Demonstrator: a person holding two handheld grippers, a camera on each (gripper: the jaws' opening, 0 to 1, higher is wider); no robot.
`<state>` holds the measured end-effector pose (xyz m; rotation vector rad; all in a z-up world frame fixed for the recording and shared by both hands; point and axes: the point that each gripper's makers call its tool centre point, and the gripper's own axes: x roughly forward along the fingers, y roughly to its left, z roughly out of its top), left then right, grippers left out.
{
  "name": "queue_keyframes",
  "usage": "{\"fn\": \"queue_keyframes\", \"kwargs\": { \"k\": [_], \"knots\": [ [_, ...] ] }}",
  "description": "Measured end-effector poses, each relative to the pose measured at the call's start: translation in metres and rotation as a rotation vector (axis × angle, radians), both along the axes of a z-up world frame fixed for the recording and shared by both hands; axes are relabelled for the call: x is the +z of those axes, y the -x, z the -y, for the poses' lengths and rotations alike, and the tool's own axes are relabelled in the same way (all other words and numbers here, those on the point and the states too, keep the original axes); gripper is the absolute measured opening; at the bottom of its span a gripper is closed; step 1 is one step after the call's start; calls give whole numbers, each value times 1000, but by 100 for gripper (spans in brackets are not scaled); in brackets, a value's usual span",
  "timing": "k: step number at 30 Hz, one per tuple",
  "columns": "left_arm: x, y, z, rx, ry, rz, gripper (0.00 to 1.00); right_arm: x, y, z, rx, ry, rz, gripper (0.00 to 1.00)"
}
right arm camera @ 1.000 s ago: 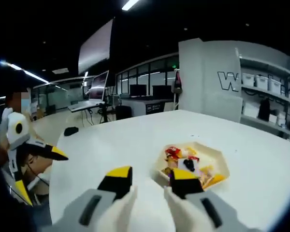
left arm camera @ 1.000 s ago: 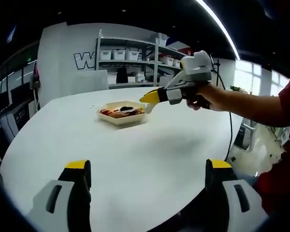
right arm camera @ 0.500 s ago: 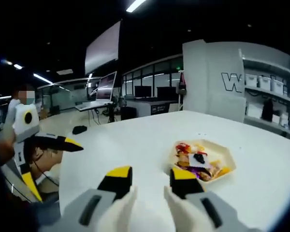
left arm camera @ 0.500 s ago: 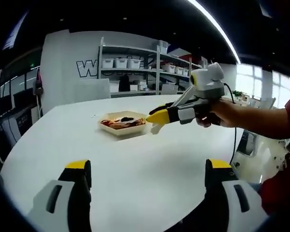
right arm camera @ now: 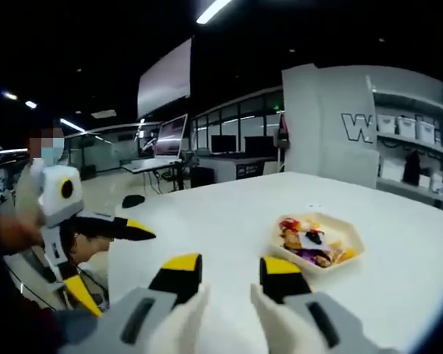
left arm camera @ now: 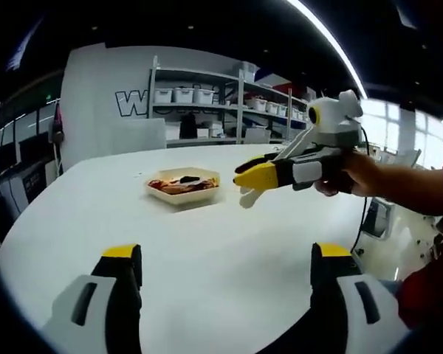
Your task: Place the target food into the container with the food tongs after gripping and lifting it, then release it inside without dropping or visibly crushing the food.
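A beige hexagonal container [left arm camera: 181, 186] [right arm camera: 321, 243] holding several coloured food pieces stands on the white table [left arm camera: 229, 236]. In the left gripper view my left gripper [left arm camera: 227, 254] is open wide, low over the near table edge, with nothing between its jaws. My right gripper [left arm camera: 262, 177] hovers right of the container, held by a hand, white tong tips [left arm camera: 246, 198] hanging under its yellow jaw. In the right gripper view the right gripper [right arm camera: 229, 273] holds the white food tongs [right arm camera: 188, 313], whose arms stand apart and empty, short of the container. The left gripper [right arm camera: 107, 262] shows at the left.
Shelving with white bins [left arm camera: 199, 96] stands behind the table. A red sleeve [left arm camera: 435, 221] and forearm reach in from the right. A person [right arm camera: 48, 158] is at the left in the right gripper view, with desks and monitors [right arm camera: 170, 140] beyond the table's far edge.
My right gripper has drawn back from over the container, toward the right and nearer me, tongs still empty. The container now looks smaller and farther in the right gripper view. The left gripper stays open.
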<state>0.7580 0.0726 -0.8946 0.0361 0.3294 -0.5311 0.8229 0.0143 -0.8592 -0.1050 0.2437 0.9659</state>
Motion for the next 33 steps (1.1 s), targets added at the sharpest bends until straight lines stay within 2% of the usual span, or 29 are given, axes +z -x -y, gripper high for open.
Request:
{"fn": "queue_keyframes", "kwargs": {
  "k": [9,11,14,18,22,28,33],
  "knots": [
    [-8,-6,12,-37,-15,2,89,-4,8,-2,-3,-25,-10,25],
    [-6,-7,18,-58,7,18,87,-4,12,-3,18,-49,-16,25],
    [-10,-10,22,-64,23,5,83,-7,15,-5,26,-69,-40,25],
    [-16,-16,28,-97,-21,15,75,-7,19,-10,39,-93,-55,26],
    [-15,-24,32,-108,6,10,74,-9,21,-18,54,-94,-52,25],
    [-17,-27,39,-148,-3,13,63,-15,21,-25,63,-101,-78,25],
    [-12,-28,42,-168,18,34,49,-16,23,-31,75,-115,-101,25]
  ]
}}
